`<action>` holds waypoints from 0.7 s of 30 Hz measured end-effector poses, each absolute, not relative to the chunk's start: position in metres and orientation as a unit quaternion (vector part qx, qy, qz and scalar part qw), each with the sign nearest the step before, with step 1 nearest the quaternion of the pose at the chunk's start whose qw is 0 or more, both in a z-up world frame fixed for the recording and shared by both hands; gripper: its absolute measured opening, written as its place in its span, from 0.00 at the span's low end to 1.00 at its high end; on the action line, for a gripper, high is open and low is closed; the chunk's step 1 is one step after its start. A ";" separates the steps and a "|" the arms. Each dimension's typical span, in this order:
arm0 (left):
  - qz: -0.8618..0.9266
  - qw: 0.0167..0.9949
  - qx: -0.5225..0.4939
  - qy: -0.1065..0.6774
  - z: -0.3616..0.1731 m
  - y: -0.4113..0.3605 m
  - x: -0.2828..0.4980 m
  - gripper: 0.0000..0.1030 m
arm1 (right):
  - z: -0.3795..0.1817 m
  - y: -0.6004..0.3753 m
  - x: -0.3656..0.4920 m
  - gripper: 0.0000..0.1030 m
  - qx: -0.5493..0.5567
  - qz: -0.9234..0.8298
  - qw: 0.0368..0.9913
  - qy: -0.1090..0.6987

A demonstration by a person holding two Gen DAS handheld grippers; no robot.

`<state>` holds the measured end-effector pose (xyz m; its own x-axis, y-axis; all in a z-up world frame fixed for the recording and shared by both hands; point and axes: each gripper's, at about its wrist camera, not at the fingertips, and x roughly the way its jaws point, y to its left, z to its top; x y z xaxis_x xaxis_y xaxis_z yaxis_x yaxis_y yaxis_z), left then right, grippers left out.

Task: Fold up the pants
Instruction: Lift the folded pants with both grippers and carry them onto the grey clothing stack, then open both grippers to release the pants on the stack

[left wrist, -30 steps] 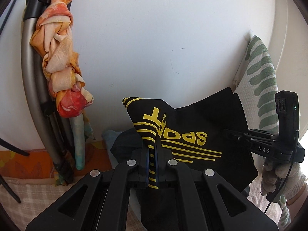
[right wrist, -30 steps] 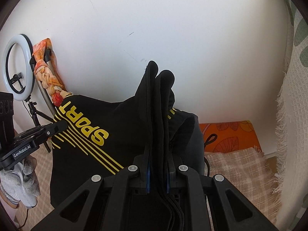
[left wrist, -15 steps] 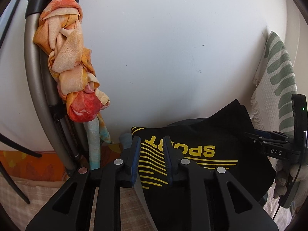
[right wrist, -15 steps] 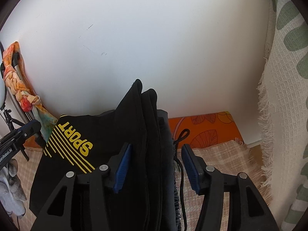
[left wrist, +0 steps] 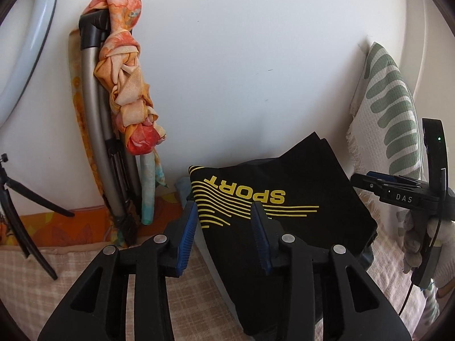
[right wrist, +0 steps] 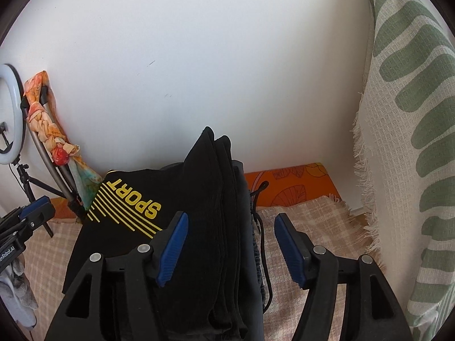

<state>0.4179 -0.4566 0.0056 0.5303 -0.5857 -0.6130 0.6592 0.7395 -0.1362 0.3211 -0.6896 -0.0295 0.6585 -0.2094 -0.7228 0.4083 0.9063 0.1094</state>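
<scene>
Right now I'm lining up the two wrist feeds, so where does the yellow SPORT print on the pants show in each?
Left wrist: the SPORT print reads upside down, just right of centre, above the open left gripper.
Right wrist: the SPORT print runs diagonally at lower left, beside the open right gripper.
Shared landmark: the orange knotted scarf left of the print.

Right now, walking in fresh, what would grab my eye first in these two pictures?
Probably the folded black pants, low in the middle against the white wall, with SPORT in yellow above yellow stripes. Both claws hang open around them, the left claw and the right claw, blue pads apart. To the left an orange knotted scarf hangs on a grey stand, and a green-leaf curtain fills the right.
</scene>
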 end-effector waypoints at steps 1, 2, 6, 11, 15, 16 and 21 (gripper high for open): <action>-0.358 0.874 0.056 0.324 0.010 -0.453 0.412 0.41 | -0.025 -0.684 0.316 0.66 0.129 -0.168 0.903 0.374; -0.360 0.874 0.058 0.321 0.013 -0.452 0.406 0.41 | -0.021 -0.679 0.310 0.66 0.125 -0.166 0.905 0.372; -0.368 0.873 0.058 0.316 0.027 -0.440 0.379 0.48 | -0.005 -0.657 0.284 0.68 0.118 -0.158 0.910 0.365; -0.375 0.872 0.046 0.312 0.039 -0.423 0.347 0.54 | 0.012 -0.628 0.251 0.71 0.105 -0.157 0.915 0.355; -0.373 0.876 0.052 0.301 0.045 -0.407 0.317 0.60 | 0.020 -0.610 0.223 0.74 0.107 -0.161 0.917 0.349; -0.374 0.876 0.053 0.301 0.046 -0.404 0.310 0.61 | 0.022 -0.605 0.218 0.76 0.106 -0.160 0.917 0.349; -0.374 0.873 0.027 0.312 0.052 -0.383 0.285 0.66 | 0.044 -0.571 0.186 0.84 0.089 -0.171 0.921 0.338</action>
